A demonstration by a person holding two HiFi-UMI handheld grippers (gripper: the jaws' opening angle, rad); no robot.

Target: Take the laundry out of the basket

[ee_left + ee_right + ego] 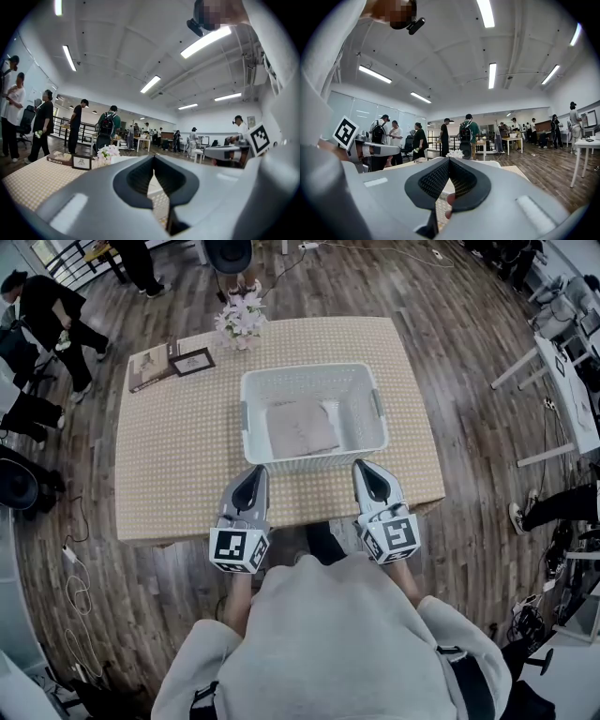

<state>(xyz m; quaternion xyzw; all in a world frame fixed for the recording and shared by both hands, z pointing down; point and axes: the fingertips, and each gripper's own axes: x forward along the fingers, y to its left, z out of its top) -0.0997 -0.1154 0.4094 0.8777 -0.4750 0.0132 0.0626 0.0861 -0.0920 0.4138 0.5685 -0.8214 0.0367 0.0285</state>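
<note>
Left gripper (252, 474) hangs over the near edge of the table (169, 465), jaws closed tip to tip, nothing between them. Just beyond, between both grippers, stands the white basket (305, 370). The laundry (300, 426), apparently one folded beige cloth, lies flat inside it, untouched. Right gripper (367, 471) mirrors the left: jaws pressed together, empty, just short of the basket's near wall.
</note>
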